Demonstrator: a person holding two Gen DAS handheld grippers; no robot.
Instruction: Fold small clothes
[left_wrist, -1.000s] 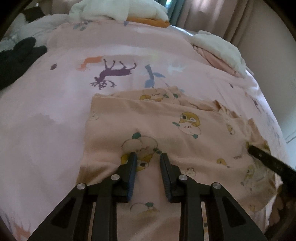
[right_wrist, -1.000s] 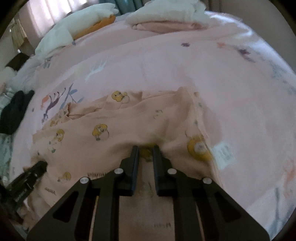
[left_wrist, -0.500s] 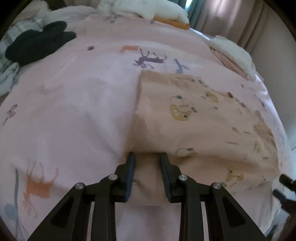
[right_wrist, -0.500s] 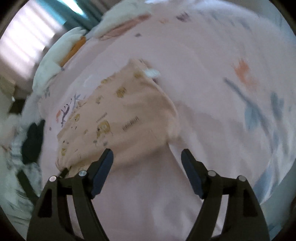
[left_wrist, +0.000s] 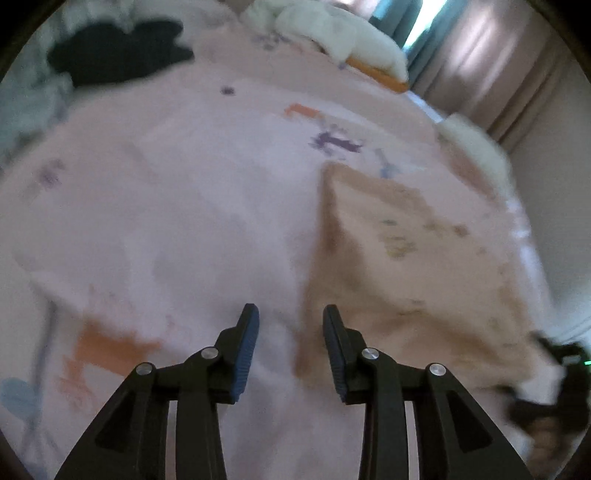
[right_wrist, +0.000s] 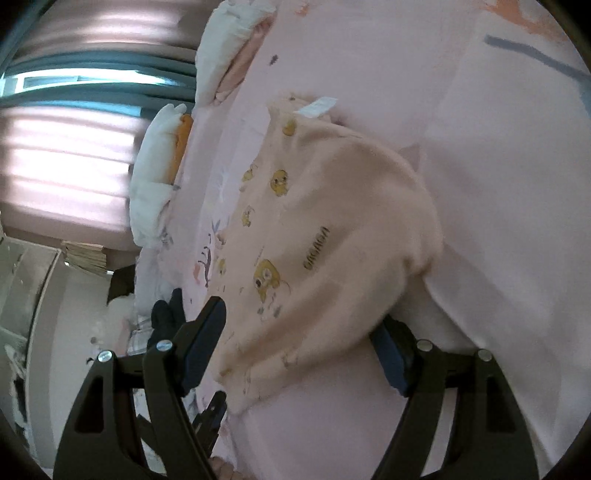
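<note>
While the folded garment (right_wrist: 332, 229) lies flat on the pink sheet (left_wrist: 166, 206), its left edge runs straight, with bare sheet beyond. Both grippers are empty: the left gripper (left_wrist: 290, 328), whose jaws have just opened a little, stands narrow beside that edge; the right gripper (right_wrist: 303, 332), which has just opened, stands wide at the near hem. Soft peach knit, yellow cartoon prints, white label (right_wrist: 317, 107).

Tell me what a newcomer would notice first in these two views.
First the folded peach garment with yellow cartoon chicks, lying on the pink bedsheet, a white label showing at its far end. Next the right gripper, jaws spread wide either side of its near end. The left gripper stands open over bare sheet beside the garment's edge, with a black garment at the far left.
</note>
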